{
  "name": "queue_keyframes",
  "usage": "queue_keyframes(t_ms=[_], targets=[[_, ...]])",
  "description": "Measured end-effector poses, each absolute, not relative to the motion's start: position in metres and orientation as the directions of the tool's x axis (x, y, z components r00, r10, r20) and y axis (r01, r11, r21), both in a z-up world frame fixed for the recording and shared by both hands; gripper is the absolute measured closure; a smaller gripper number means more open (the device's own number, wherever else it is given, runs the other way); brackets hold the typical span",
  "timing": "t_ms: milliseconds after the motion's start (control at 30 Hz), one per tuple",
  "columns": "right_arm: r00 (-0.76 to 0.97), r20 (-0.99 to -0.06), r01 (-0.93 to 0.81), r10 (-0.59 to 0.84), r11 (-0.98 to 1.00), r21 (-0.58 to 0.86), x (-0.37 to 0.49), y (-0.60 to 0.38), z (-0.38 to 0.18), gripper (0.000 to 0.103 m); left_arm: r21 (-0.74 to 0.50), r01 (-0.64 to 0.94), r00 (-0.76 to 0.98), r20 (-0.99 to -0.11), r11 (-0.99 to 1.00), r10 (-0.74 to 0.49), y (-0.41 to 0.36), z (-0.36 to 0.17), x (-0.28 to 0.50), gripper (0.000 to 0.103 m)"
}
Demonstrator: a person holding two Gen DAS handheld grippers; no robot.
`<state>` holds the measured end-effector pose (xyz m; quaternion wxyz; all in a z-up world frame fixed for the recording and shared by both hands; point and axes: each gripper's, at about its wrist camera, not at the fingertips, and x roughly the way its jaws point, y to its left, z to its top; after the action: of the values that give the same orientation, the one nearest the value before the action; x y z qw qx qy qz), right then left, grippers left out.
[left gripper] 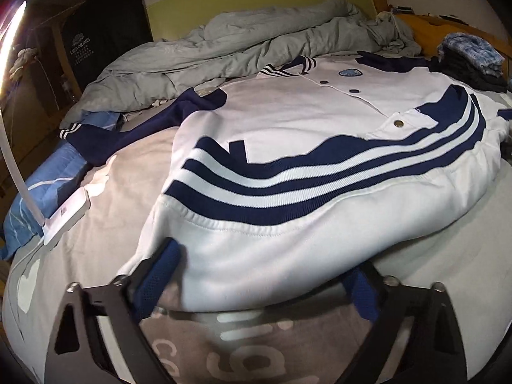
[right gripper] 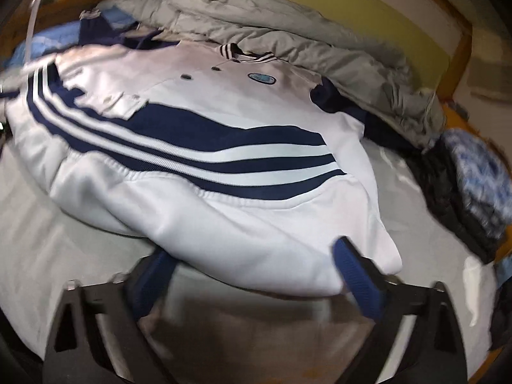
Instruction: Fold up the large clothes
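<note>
A white jacket [left gripper: 288, 121] with navy stripes, snap buttons and a striped collar lies spread flat on the bed, its navy sleeve [left gripper: 134, 131] stretched out to the left. My left gripper [left gripper: 267, 268] stands open at the jacket's near left hem corner, and the white hem lies between its blue-padded fingers [left gripper: 166, 262]. In the right wrist view the same jacket [right gripper: 198, 102] fills the middle. My right gripper [right gripper: 252, 259] is open at the near right hem corner, with the hem drooping over the gap between its fingers [right gripper: 348, 262]. Neither pair of pads presses the cloth.
A crumpled grey duvet [left gripper: 256, 38] is heaped along the headboard behind the jacket. A stack of dark and blue-patterned folded clothes [right gripper: 473, 176] sits at the right bed edge. A white lamp base [left gripper: 64, 220] stands on the bed at left, near a blue pillow [left gripper: 41, 192].
</note>
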<state>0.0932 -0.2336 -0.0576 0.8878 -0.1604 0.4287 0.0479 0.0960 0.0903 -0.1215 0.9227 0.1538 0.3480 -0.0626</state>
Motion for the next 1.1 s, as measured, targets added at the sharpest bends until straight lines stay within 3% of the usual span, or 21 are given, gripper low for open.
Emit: queue_keyframes(t_ms=[67, 133, 233, 333, 600, 700, 733, 833, 1100], targets=[[0.624, -0.782, -0.238, -0.004, 0.952, -0.194, 0.096, -0.235, -0.052, 0.039, 0.232, 0.219, 0.755, -0.656, 0.948, -0.014, 0.092, -0.115, 0.1, 0.013], [0.642, -0.767, -0.22, -0.005, 0.957, -0.19, 0.099, -0.233, -0.044, 0.043, 0.211, 0.215, 0.756, -0.655, 0.953, -0.026, 0.093, -0.107, 0.106, 0.016], [0.667, -0.744, -0.169, 0.036, 0.98, -0.103, 0.114, -0.244, -0.025, 0.06, 0.159, 0.191, 0.755, -0.654, 0.969, -0.042, 0.1, -0.088, 0.128, 0.017], [0.664, -0.742, -0.113, 0.092, 0.993, 0.022, 0.146, -0.262, -0.013, 0.066, 0.098, 0.177, 0.758, -0.649, 0.979, -0.072, 0.106, -0.066, 0.158, 0.017], [0.642, -0.762, -0.092, 0.085, 0.995, 0.034, 0.232, -0.268, -0.026, 0.073, 0.025, 0.142, 0.764, -0.639, 0.99, -0.094, 0.108, -0.057, 0.253, 0.017], [0.658, -0.742, -0.084, 0.123, 0.992, 0.091, 0.25, -0.278, -0.024, 0.072, -0.045, 0.132, 0.745, -0.654, 0.99, -0.13, 0.115, -0.072, 0.283, 0.017], [0.67, -0.73, -0.08, 0.131, 0.991, 0.105, 0.251, -0.282, -0.022, 0.065, -0.084, 0.133, 0.74, -0.654, 0.988, -0.155, 0.118, -0.076, 0.286, 0.017], [0.707, -0.694, -0.038, 0.136, 0.987, 0.154, 0.231, -0.297, -0.016, 0.023, -0.223, 0.152, 0.743, -0.617, 0.963, -0.26, 0.136, -0.082, 0.282, 0.017], [0.709, -0.697, -0.112, 0.111, 0.993, 0.044, 0.16, -0.327, -0.023, 0.02, -0.358, 0.192, 0.713, -0.589, 0.914, -0.38, 0.16, -0.092, 0.26, 0.015]])
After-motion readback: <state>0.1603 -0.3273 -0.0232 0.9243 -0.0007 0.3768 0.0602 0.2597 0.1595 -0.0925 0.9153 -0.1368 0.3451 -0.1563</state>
